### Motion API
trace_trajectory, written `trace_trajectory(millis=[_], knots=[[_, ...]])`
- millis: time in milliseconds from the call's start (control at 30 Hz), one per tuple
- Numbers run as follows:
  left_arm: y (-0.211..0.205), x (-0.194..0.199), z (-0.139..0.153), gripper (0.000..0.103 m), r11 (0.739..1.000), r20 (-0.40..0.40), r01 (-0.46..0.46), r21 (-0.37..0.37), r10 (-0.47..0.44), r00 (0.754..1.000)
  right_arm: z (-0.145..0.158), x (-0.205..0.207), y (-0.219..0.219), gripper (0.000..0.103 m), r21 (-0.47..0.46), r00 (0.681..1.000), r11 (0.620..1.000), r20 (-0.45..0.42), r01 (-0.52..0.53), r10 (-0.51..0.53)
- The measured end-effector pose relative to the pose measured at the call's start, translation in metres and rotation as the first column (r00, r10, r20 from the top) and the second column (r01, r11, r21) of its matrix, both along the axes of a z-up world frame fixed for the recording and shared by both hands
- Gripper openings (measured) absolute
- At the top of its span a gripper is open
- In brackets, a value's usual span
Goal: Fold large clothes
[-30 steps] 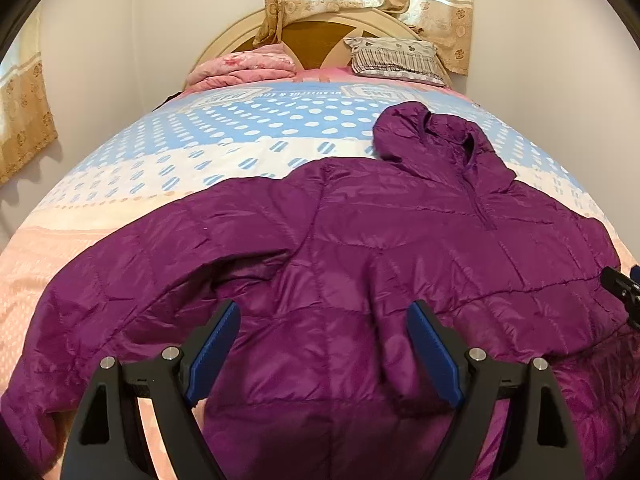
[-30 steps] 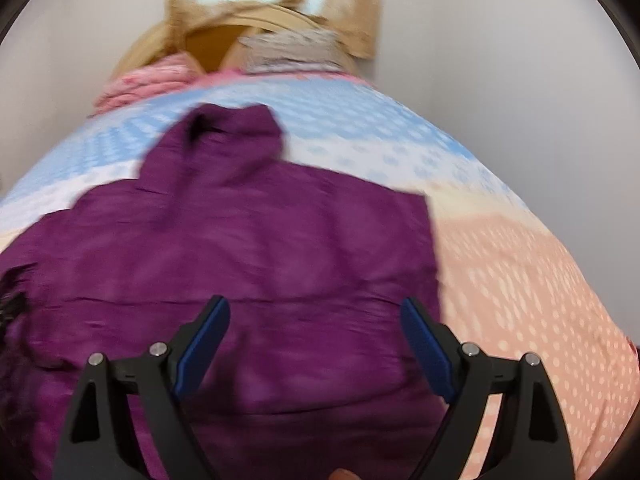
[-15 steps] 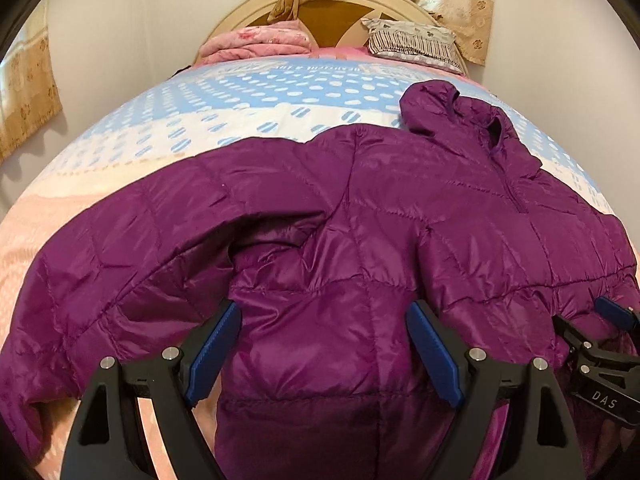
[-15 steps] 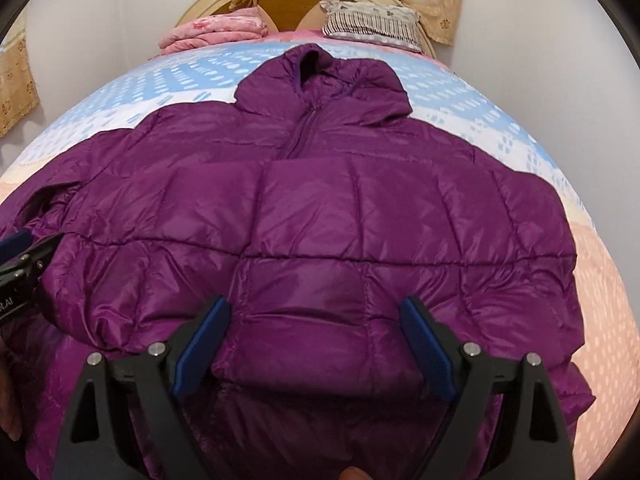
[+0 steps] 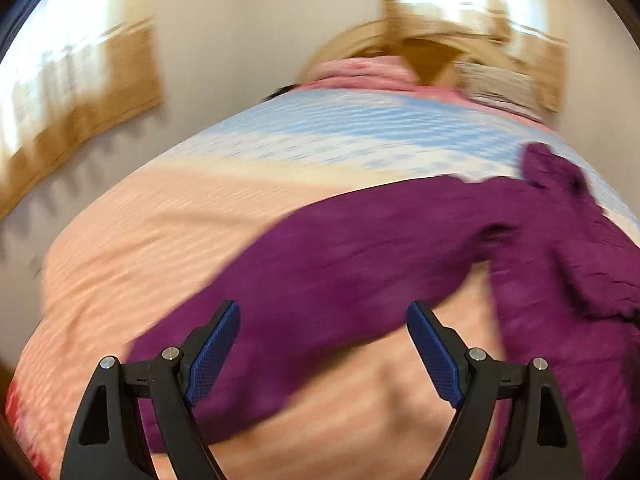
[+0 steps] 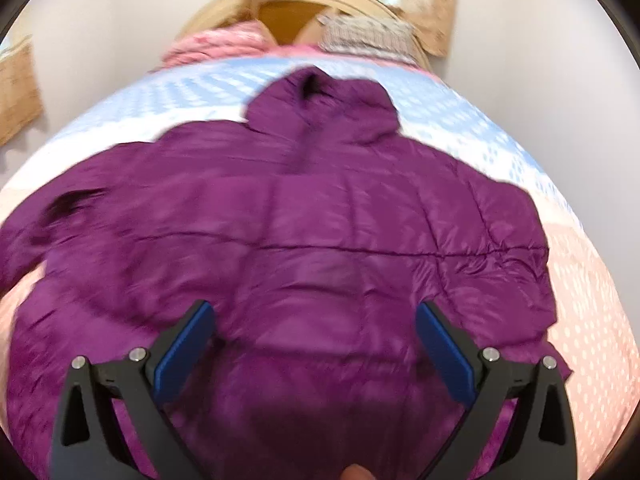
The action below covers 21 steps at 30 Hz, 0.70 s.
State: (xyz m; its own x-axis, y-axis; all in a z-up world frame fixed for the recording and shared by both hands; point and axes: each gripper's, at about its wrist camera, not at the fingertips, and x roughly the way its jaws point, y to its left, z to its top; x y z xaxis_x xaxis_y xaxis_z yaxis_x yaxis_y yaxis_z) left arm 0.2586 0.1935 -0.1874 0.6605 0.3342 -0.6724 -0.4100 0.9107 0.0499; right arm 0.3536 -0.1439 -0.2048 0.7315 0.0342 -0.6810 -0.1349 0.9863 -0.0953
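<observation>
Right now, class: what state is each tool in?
Left tool: open, holding nothing, above the jacket sleeve.
Right tool: open, holding nothing.

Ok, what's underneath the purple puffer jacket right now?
The purple puffer jacket lies spread on the bedspread, pink dotted near its hem, blue-and-white by its hood. Whatever lies directly beneath the jacket's body is covered. Both grippers, left gripper and right gripper, hover open, empty.

A: What lies ahead of the right gripper point(image 6: 314, 354)?
B: A purple jacket point(image 6: 304, 240), spread front-up on the bed point(image 6: 592, 320), hood pointing away from it.
A: And the jaws?
B: Wide apart, holding nothing, above the jacket's lower part.
A: Beyond the hood?
B: A pink blanket point(image 6: 216, 46) far left, a striped pillow point(image 6: 366, 36) far right.
</observation>
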Motion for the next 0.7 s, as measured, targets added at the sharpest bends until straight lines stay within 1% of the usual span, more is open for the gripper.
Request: trace_trajectory(millis=[67,133,167,200,333,367,400,433,467,500,533,567,633,667,700], knots=[[0.038,-0.029,-0.007,0.085,0.993,-0.024,-0.115,0.011,0.115,0.993,0.004,-0.019,0.005,0.102,-0.009,0.999,1.0,0.022,-0.029,0.03],[0.065,-0.047,-0.016,0.085,0.983,-0.044,-0.184,-0.013,0.183,0.982,0.005,-0.033,0.008,0.102,0.0,0.998,0.999,0.028,-0.051,0.051],[0.074,-0.052,-0.022,0.085,0.978,-0.057,-0.205,-0.03,0.203,0.977,0.006,-0.039,0.008,0.102,0.008,0.998,0.998,0.03,-0.055,0.055],[0.085,-0.058,-0.03,0.085,0.971,-0.084,-0.23,-0.058,0.225,0.971,0.005,-0.041,0.008,0.102,0.013,0.998,0.998,0.032,-0.058,0.057],[0.097,-0.06,-0.049,0.085,0.963,-0.114,-0.245,-0.115,0.232,0.966,0.009,-0.053,0.01,0.102,0.023,0.998,0.998,0.041,-0.058,0.057],[0.095,-0.058,-0.051,0.085,0.966,-0.103,-0.217,-0.139,0.204,0.974,0.01,-0.054,0.009,0.102,0.026,0.997,0.998,0.043,-0.058,0.057],[0.09,-0.056,-0.05,0.079,0.971,-0.091,-0.188,-0.148,0.176,0.98,0.011,-0.056,0.008,0.102,0.029,0.997,0.998,0.046,-0.057,0.056],[0.087,-0.053,-0.051,0.072,0.975,-0.089,-0.172,-0.138,0.161,0.983,0.013,-0.058,0.006,0.102,0.03,0.997,0.998,0.052,-0.056,0.054],[0.084,-0.048,-0.053,0.044,0.98,-0.095,-0.149,-0.132,0.137,0.986,0.015,-0.058,0.004,0.102,0.029,0.997,0.998,0.058,-0.053,0.051],[0.083,-0.045,-0.053,0.027,0.982,-0.089,-0.124,-0.139,0.112,0.99,0.016,-0.059,0.002,0.102,0.028,0.997,0.998,0.059,-0.048,0.046],[0.083,-0.044,-0.05,0.02,0.984,-0.083,-0.118,-0.131,0.108,0.991,0.017,-0.058,-0.001,0.102,0.029,0.997,0.999,0.059,-0.042,0.04],[0.083,-0.042,-0.045,0.007,0.987,-0.078,-0.112,-0.114,0.104,0.992,0.018,-0.058,-0.006,0.102,0.031,0.998,0.999,0.06,-0.033,0.031],[0.088,-0.041,-0.027,0.005,0.989,-0.049,-0.13,-0.068,0.127,0.991,0.02,-0.059,-0.016,0.102,0.031,0.998,0.999,0.064,-0.016,0.014],[0.093,-0.04,-0.013,0.005,0.988,-0.018,-0.152,-0.022,0.152,0.988,0.021,-0.059,-0.023,0.102,0.028,0.998,1.0,0.068,-0.002,0.001],[0.097,-0.039,-0.002,0.005,0.987,0.008,-0.159,-0.001,0.159,0.987,0.022,-0.059,-0.029,0.102,0.028,0.997,1.0,0.071,0.007,-0.009]])
